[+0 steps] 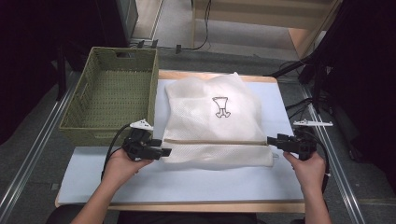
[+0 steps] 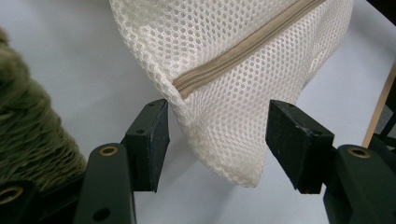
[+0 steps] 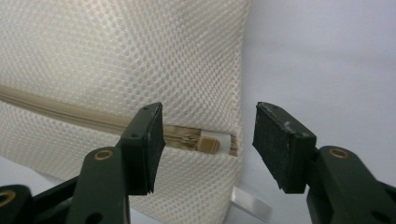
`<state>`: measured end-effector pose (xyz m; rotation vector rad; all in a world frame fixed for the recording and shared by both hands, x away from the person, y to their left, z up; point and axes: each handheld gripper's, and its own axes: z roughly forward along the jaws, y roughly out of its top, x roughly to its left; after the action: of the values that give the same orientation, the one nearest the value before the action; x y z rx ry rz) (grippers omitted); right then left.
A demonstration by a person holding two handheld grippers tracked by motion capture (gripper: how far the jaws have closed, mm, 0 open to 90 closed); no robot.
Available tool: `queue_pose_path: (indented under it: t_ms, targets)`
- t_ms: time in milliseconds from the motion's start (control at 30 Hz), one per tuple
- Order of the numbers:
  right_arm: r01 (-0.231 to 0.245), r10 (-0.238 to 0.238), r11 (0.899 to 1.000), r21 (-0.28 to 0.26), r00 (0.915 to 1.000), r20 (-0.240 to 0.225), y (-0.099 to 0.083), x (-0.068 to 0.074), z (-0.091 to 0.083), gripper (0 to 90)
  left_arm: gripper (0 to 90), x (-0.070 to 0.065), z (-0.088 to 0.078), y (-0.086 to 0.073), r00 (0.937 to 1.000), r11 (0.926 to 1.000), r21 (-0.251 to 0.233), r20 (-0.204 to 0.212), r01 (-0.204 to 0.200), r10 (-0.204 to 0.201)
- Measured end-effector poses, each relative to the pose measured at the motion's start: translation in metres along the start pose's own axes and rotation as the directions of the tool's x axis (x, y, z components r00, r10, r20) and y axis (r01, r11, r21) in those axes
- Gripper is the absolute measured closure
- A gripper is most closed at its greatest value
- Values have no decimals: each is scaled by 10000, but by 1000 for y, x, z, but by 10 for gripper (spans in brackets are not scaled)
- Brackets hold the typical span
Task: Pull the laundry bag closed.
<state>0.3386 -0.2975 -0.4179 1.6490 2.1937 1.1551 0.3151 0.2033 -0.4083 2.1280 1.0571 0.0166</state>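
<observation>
You are holding both claws wide at the two ends of the beige zipper (image 1: 215, 141) on the white mesh laundry bag (image 1: 212, 121), which is lying flat on the tabletop (image 1: 187, 182) just beside the green woven basket (image 1: 112, 93). The left claw (image 2: 217, 140) is straddling the bag's corner, gripping nothing; the right claw (image 3: 209, 140) is framing the zipper pull (image 3: 205, 143), also empty. Judging by this, you are between grips; next you would need to pinch the pull. There is no readable writing, only a small black outline drawing (image 1: 221, 107).
</observation>
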Motion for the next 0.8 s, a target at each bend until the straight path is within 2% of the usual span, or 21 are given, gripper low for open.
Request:
queue_pose_path:
  t_ms: [267,600,800]
  targets:
    - [-152,154,9998,-106,9997,194,1,-12,0,433,390,1,-6,-3,9999,9997,-198,9,-119,119]
    - [197,-190,9997,-109,9981,581,1,-26,6,440,383,5,-9,-9,9999,9999,-142,-172,2,-4]
    - [332,-320,9993,-178,9973,659,2,-29,10,447,381,7,-8,-11,9997,10000,17,-241,9,-9]
